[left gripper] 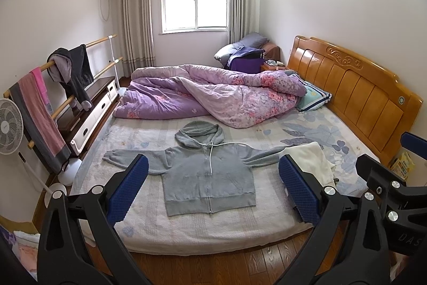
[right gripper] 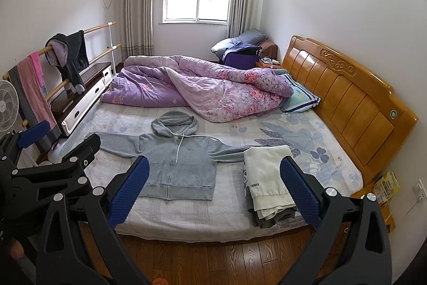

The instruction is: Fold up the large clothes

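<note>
Hoodie (left gripper: 208, 172) is the named landmark: grey, zipped, face up with both sleeves spread on the bed (left gripper: 186, 229), near its foot edge. The left gripper (left gripper: 213, 188) hangs above the floor short of that edge, jaws spread wide and empty; the right gripper (right gripper: 214, 190) does likewise, also wide and holding nothing. Neither touches the hoodie. Just beside its far sleeve lies a folded stack of clothes (right gripper: 267, 178), and behind the hood a rumpled purple quilt (left gripper: 213, 95).

My guess at risks: a sleeve folded inward could drag the drawstring (left gripper: 212, 156) askew, or the sleeve near the stack could snag it.

Only the right wrist view shows the stack's lower layers and printed lettering; the left view hides most of it behind a finger.
</note>
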Demonstrator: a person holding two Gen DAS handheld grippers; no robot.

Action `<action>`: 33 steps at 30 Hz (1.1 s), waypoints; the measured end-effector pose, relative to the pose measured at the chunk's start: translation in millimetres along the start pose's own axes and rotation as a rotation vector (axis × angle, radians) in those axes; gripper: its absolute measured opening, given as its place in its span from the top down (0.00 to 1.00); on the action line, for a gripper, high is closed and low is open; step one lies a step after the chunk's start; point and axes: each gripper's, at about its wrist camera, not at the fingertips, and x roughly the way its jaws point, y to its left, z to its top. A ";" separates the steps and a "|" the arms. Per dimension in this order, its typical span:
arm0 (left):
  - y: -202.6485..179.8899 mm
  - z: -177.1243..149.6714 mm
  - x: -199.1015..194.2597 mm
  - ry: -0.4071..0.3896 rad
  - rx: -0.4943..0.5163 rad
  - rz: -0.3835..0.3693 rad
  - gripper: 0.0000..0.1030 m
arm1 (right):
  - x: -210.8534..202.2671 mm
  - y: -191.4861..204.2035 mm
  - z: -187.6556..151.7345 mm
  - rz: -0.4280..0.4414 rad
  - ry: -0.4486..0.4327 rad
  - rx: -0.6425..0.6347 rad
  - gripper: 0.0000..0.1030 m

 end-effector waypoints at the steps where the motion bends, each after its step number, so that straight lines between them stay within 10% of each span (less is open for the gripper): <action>1: 0.1 -0.1 0.6 -0.005 0.000 -0.001 0.05 | 0.0 -0.1 0.1 0.002 0.000 0.002 0.08; 33: 4.8 2.4 0.2 -0.012 0.008 -0.002 0.05 | 1.8 1.9 -0.8 -0.008 0.003 0.000 0.08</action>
